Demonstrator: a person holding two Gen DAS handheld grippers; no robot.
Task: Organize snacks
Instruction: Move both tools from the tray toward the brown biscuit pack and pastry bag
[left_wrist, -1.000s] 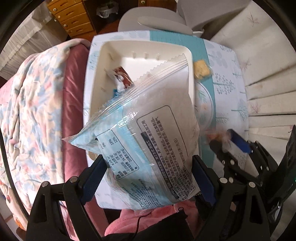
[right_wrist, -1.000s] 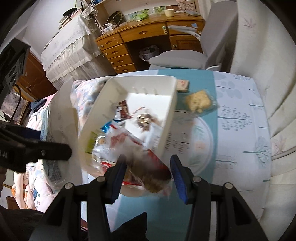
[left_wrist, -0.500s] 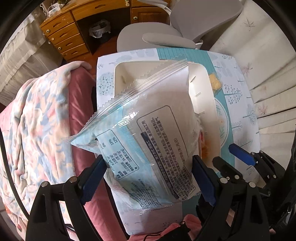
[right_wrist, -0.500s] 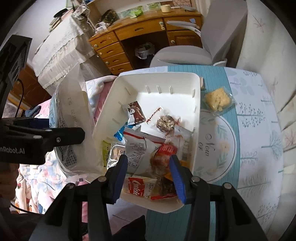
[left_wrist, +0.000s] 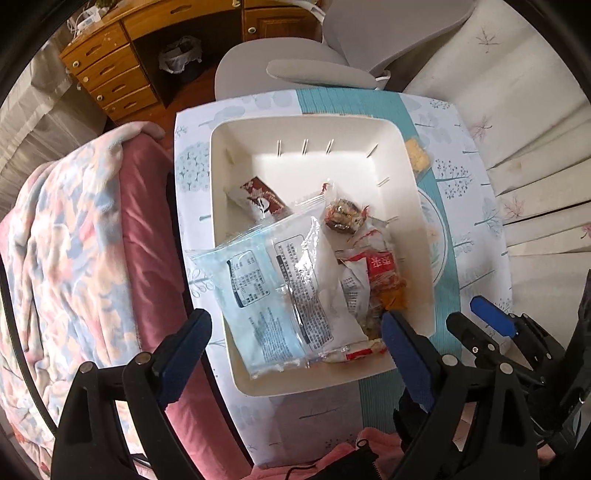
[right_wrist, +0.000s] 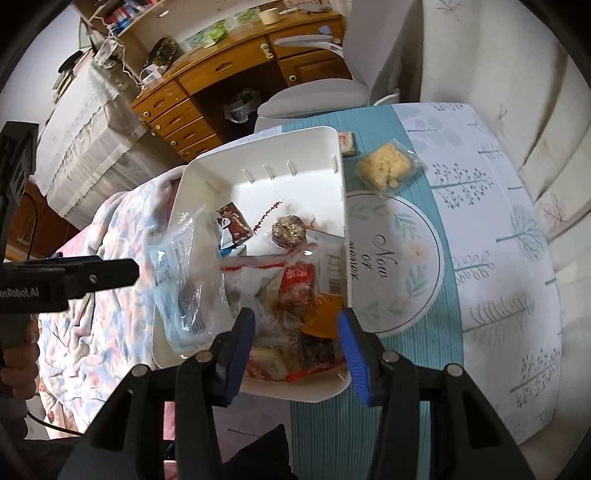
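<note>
A white bin (left_wrist: 321, 123) (right_wrist: 258, 138) stands on the table and holds several snack packets. A large clear bag with blue print (left_wrist: 269, 295) (right_wrist: 177, 280) lies in its near left part, leaning over the rim. My left gripper (left_wrist: 295, 336) hangs wide open above that bag, its pads off it. A red packet (left_wrist: 382, 269) (right_wrist: 299, 284) lies among other wrappers on the bin's right. My right gripper (right_wrist: 295, 339) (left_wrist: 476, 321) is open over the bin's near edge with nothing pinched. A foil-wrapped round snack (right_wrist: 288, 229) and a brown packet (right_wrist: 232, 225) lie further back.
A yellow cracker pack (right_wrist: 386, 166) (left_wrist: 417, 158) and a small packet (right_wrist: 347, 142) lie on the tablecloth (right_wrist: 480, 221) beyond the bin. A blanket-covered bed (left_wrist: 74, 240) borders the table's left. A grey chair (left_wrist: 295, 70) and a wooden desk (right_wrist: 207, 92) stand behind.
The large bag has left the left gripper's jaws and now lies in the bin. The red packet that was between the right fingers also rests in the bin.
</note>
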